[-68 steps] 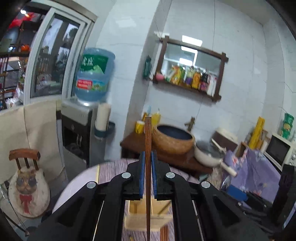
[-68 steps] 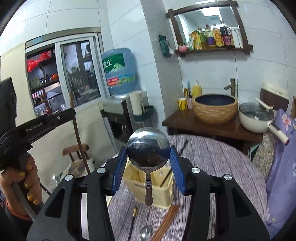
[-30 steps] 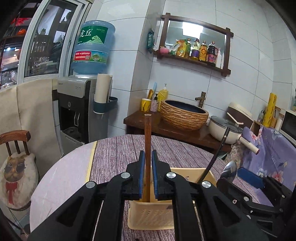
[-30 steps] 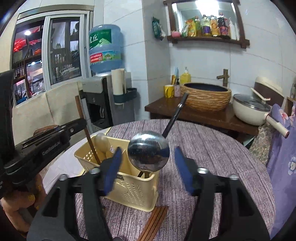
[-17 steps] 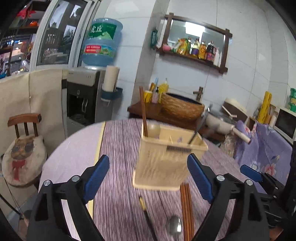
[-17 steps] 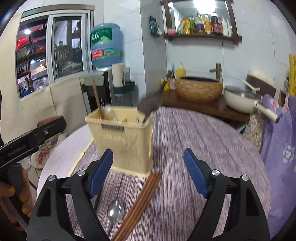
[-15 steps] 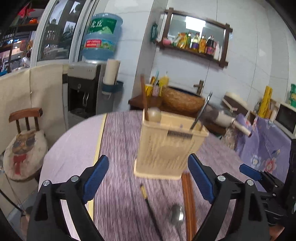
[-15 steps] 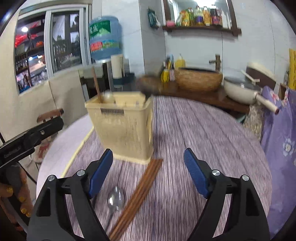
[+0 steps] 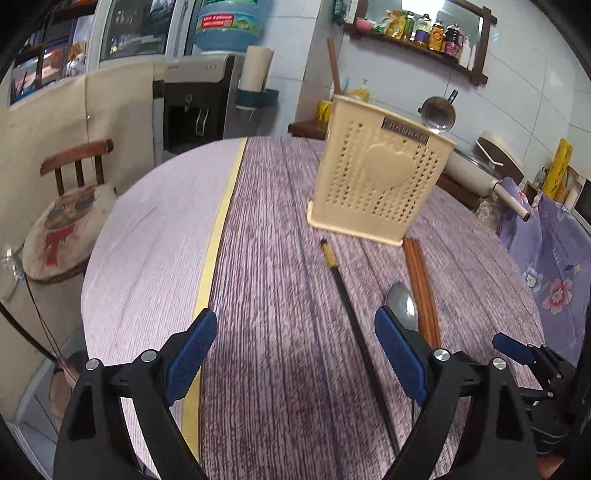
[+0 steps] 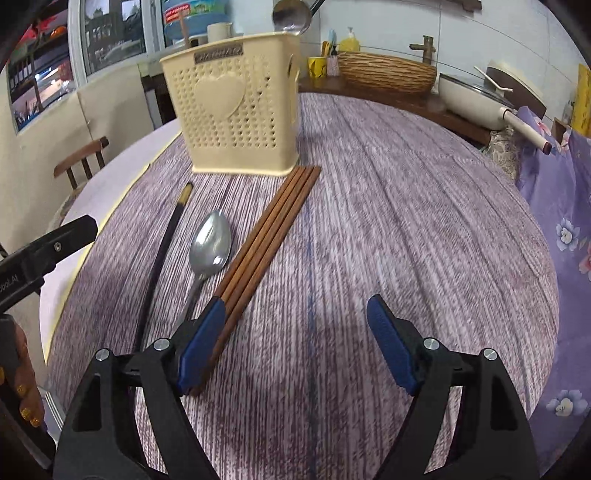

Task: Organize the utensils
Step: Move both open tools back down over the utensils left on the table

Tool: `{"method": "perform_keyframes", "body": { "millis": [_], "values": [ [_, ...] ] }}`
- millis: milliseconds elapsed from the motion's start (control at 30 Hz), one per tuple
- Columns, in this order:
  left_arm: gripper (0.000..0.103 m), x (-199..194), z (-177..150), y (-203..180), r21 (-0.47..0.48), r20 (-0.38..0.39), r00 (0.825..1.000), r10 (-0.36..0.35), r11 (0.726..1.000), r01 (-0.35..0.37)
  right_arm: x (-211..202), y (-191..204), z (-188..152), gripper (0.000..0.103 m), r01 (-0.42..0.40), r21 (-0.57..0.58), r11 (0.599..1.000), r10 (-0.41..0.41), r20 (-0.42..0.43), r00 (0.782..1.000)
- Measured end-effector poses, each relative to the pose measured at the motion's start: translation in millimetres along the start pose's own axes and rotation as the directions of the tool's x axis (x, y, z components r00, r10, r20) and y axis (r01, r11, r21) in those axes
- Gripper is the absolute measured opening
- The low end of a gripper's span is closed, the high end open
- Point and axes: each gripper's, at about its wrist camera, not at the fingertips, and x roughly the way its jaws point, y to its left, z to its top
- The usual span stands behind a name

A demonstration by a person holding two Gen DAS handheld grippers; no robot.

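A cream perforated utensil holder (image 9: 376, 184) (image 10: 236, 107) stands on the round table. A brown chopstick (image 9: 334, 66) and a steel ladle (image 9: 437, 114) (image 10: 291, 16) stick up out of it. On the table in front of it lie a black chopstick with a gold tip (image 9: 351, 306) (image 10: 162, 251), a steel spoon (image 9: 402, 306) (image 10: 210, 243) and several brown chopsticks (image 9: 421, 280) (image 10: 266, 236). My left gripper (image 9: 291, 362) is open and empty above the table. My right gripper (image 10: 295, 339) is open and empty, its left finger over the brown chopsticks' near ends.
The table (image 10: 406, 221) has a purple wood-grain cloth with a yellow stripe (image 9: 214, 251) at its left. A chair with a cushion (image 9: 62, 229) stands left of the table. A counter with a wicker basin (image 10: 388, 74) and a pot (image 10: 472, 99) lies behind.
Both grippers opened, leaving the brown chopstick and the ladle in the holder, then pulled back and dropped low toward the utensils lying on the table.
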Motion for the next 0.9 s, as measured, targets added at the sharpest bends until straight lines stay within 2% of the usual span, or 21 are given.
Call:
{"method": "perform_keyframes", "body": {
  "millis": [233, 667, 900],
  "values": [
    [0.085, 1.2, -5.7, -2.7, 0.02, -0.019, 1.0, -0.004, 1.0, 0.004, 4.9, 12.6, -3.1, 0.079, 0.01, -0.041, 0.999, -0.01, -0.015, 1.0],
    [0.085, 3.2, -8.6, -3.0, 0.014, -0.03, 1.0, -0.003, 1.0, 0.003, 23.5, 28.3, 20.5, 0.079, 0.023, -0.067, 0.998, -0.026, -0.046, 0.999],
    [0.085, 5.0, -9.2, -4.4, 0.021, -0.04, 0.999, -0.006, 1.0, 0.006, 32.9, 16.5, 18.8, 0.079, 0.001, -0.038, 0.999, -0.004, -0.077, 0.997]
  ]
}}
